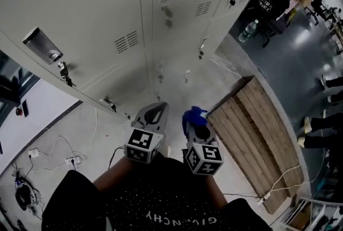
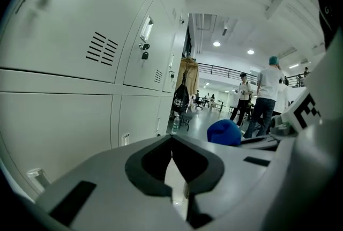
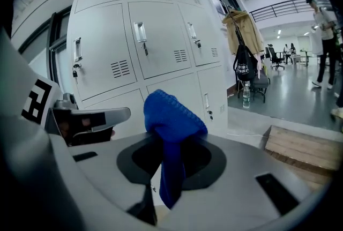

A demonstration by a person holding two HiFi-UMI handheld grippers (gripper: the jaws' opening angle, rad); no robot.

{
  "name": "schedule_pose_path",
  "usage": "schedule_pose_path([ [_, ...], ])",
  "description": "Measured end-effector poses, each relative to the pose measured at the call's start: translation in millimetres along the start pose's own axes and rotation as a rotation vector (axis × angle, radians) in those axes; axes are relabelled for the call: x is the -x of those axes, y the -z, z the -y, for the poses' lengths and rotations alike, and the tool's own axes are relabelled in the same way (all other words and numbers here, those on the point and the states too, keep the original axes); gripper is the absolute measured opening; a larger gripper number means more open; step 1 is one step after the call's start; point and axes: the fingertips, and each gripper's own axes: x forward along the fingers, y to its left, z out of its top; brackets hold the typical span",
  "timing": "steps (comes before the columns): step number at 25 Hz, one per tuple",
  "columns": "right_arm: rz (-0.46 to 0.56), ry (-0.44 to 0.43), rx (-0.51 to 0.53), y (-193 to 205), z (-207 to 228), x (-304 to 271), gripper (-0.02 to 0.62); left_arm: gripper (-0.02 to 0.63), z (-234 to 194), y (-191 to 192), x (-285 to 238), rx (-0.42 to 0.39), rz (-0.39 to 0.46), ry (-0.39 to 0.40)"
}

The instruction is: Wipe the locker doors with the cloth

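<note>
Our right tongs (image 3: 172, 141) are clamped on the blue cloth (image 3: 172, 114) — a knitted wad bulging above the jaws, with a tail hanging below them. Our left tongs (image 2: 172, 138) are closed tip to tip with nothing between them, just beside the right pair, low in front of us. The locker doors (image 1: 96, 5) stand ahead and to the left, apart from both tools; the cloth touches no door yet. We judge the cloth light, soft and limp — it should fold under pressure rather than push back, so the bunched top is the part to press flat against the metal. The hold near its middle looks sound; one nearer an edge could let it slip out while rubbing.
</note>
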Motion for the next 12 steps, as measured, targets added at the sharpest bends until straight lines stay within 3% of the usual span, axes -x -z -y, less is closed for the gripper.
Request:
schedule_pose_path([
  [6,0.028,-0.071,0.028,-28.5,-3.5,-33.8,0.077,0.009,-31.6,-10.5,-28.5,0.040,0.030,-0.035],
  [12,0.077,-0.237,0.032,-52.0,-7.4,-85.0,0.077,0.009,-62.9,-21.6,-59.0,0.059,0.061,-0.069],
])
